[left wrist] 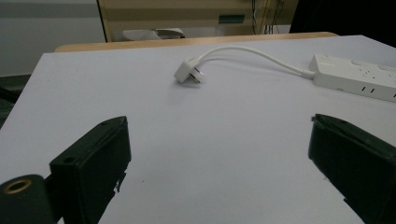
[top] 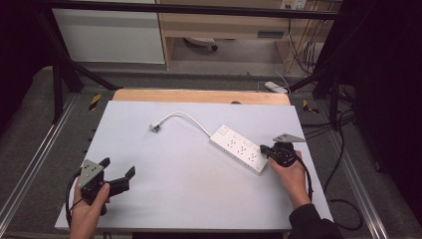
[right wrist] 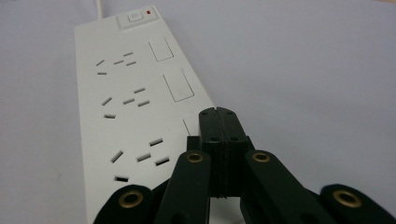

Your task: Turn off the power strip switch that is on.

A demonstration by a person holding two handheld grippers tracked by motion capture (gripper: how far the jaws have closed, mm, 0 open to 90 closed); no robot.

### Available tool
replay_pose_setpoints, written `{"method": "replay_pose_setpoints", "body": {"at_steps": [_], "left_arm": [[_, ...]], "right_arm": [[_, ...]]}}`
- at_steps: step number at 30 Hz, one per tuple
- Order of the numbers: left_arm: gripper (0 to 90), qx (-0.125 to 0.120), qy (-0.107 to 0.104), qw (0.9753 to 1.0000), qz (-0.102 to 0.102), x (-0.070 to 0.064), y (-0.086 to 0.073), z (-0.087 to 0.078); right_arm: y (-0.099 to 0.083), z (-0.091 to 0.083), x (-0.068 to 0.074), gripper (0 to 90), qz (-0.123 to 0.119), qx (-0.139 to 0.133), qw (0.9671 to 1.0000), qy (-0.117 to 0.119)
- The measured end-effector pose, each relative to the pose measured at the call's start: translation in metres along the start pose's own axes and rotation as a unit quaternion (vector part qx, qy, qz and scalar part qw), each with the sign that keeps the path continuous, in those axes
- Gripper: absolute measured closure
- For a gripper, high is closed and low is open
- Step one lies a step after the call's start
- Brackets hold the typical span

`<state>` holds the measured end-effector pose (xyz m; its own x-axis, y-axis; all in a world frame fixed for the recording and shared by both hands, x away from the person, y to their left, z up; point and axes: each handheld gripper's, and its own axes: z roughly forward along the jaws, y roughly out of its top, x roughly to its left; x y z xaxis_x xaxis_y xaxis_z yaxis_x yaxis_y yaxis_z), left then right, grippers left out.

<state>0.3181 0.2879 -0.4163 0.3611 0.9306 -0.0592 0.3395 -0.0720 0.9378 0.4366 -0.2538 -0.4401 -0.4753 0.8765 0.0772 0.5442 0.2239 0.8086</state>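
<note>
At table's right: right gripper [right wrist: 219,114] (jaws pressed together) on power strip [right wrist: 126,93] | left gripper [top: 117,172] spread wide, well apart.

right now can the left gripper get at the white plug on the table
Probably yes: the left gripper is open, and bare table lies between it and the plug, with nothing in the way.

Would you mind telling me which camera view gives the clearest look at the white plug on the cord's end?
The left gripper view: the plug lies unobstructed and large enough to show its prongs. The high view shows it small and distant. The right gripper view looks along the power strip instead.
</note>
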Motion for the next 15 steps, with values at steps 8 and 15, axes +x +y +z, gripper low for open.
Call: {"method": "replay_pose_setpoints", "body": {"at_steps": [8,15], "left_arm": [[5.7,0.000,0.000,1.0000,0.001,0.0001,0.0001,-0.0001],[5.7,0.001,-0.001,1.0000,0.003,0.0001,0.0002,-0.0002]], "right_arm": [[0.0000,0.0001,0.0000,90.0,0.001,0.000,1.0000,0.000],[-0.0008,0.0007,-0.0001,90.0,-0.002,0.004,1.0000,-0.004]]}}
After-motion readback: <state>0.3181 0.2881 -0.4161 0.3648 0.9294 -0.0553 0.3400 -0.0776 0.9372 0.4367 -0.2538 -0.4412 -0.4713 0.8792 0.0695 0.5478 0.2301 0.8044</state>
